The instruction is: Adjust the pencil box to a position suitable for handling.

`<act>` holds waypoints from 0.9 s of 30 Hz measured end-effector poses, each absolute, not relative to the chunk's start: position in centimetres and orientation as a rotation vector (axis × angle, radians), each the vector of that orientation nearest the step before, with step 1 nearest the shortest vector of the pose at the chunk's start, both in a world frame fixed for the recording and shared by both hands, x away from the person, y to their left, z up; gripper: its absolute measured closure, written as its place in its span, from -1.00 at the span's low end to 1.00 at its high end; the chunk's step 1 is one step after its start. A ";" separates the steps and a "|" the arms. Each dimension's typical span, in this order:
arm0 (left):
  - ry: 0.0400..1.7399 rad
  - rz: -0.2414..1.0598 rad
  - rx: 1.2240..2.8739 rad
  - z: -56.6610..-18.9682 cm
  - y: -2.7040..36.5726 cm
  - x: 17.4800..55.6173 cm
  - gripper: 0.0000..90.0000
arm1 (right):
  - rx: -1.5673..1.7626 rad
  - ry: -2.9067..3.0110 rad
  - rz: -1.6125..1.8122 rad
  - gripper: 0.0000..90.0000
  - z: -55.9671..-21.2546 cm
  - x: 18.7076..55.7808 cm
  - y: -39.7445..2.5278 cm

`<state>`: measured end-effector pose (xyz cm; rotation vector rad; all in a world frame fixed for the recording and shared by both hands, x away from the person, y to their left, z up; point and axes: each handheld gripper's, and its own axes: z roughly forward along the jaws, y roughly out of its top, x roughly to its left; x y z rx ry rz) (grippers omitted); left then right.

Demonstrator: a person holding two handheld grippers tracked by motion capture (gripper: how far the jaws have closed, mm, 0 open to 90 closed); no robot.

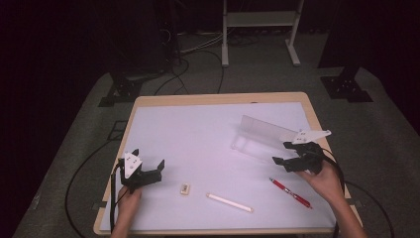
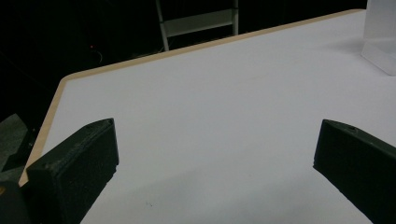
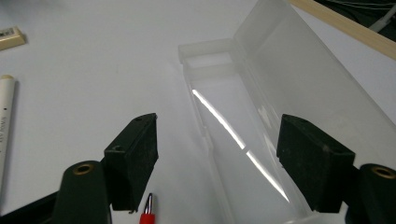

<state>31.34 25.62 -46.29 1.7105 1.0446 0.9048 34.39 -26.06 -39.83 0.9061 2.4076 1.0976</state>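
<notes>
L claw [image 1: 148, 167] sits at the front left of the surface [image 1: 198, 129], jaws spread wide w/ nothing btwn them, just bare white top ahead in the left gripper view. Moving right: small eraser [image 1: 184, 188], then a white marker [image 1: 229, 202] lying flat, both near the front edge. Red pen [image 1: 290, 192] is further right, just beside the R claw [image 1: 281, 153]. R claw is spread too, holding nothing, hovering right at the clear plastic case [image 3: 243, 116], which lies open w/ its lid tilted up
</notes>
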 end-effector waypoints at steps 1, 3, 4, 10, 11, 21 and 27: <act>1.045 0.904 1.710 -46.3 25.6 31.3 -1.00 | 0.902 2.416 1.099 -0.37 -39.9 34.7 -25.8; 1.043 0.904 1.711 -46.3 25.6 31.4 -1.00 | 0.893 2.433 1.104 -0.37 -40.1 35.3 -25.4; 1.043 0.904 1.711 -46.3 25.6 31.4 -1.00 | 0.892 2.443 1.096 -0.35 -40.2 35.6 -25.1; 1.045 0.903 1.710 -46.3 25.6 31.4 -1.00 | 0.878 2.494 1.068 -0.27 -41.0 37.0 -23.5; 1.044 0.903 1.711 -46.3 25.6 31.4 -1.00 | 0.869 2.500 1.064 -0.26 -41.1 37.1 -23.3; 1.045 0.903 1.712 -46.3 25.6 31.4 -1.00 | 0.873 2.562 1.039 -0.03 -43.0 38.7 -22.2; 1.045 0.904 1.714 -46.3 25.6 31.4 -1.00 | 0.880 2.589 1.012 0.16 -43.7 39.1 -21.9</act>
